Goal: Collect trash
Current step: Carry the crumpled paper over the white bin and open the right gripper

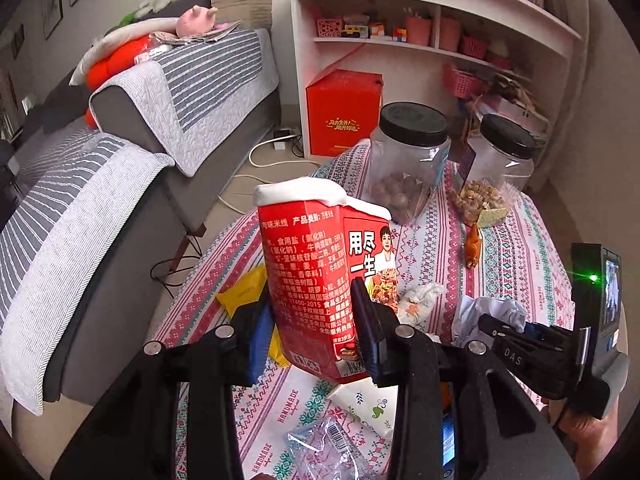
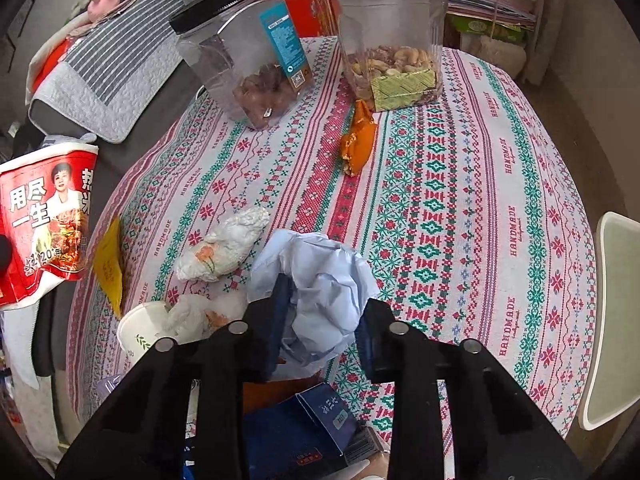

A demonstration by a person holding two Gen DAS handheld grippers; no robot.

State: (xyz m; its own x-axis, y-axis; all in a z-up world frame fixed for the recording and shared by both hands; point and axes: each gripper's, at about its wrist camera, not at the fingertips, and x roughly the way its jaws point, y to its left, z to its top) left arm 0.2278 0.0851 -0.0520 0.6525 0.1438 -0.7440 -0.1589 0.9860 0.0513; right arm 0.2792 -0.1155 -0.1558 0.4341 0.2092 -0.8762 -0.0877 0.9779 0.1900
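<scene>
Two pickups at once: the left gripper (image 1: 312, 316) pinches the red instant-noodle carton (image 1: 320, 276) clear above the table (image 2: 480, 200), while the right gripper (image 2: 320, 320) squeezes the crumpled blue paper (image 2: 320, 276) lying on the cloth. Next, I'd say: lift, carry both to a bin.

The right gripper (image 2: 322, 316) pinches a crumpled pale-blue paper wad (image 2: 320, 280) between its 2 black jaws, above a round table with a red-and-green patterned cloth (image 2: 460, 200). Just left of the wad lie 2 crumpled white tissues (image 2: 224, 246) and a white paper cup (image 2: 138, 330) on its side. An orange foil wrapper (image 2: 358, 140) lies further back, near 2 clear plastic jars with black lids (image 2: 248, 60). At the left edge hangs a red-and-white noodle carton (image 2: 44, 216), beside a yellow sachet (image 2: 109, 264). A dark-blue box (image 2: 296, 428) sits beneath the gripper.
</scene>
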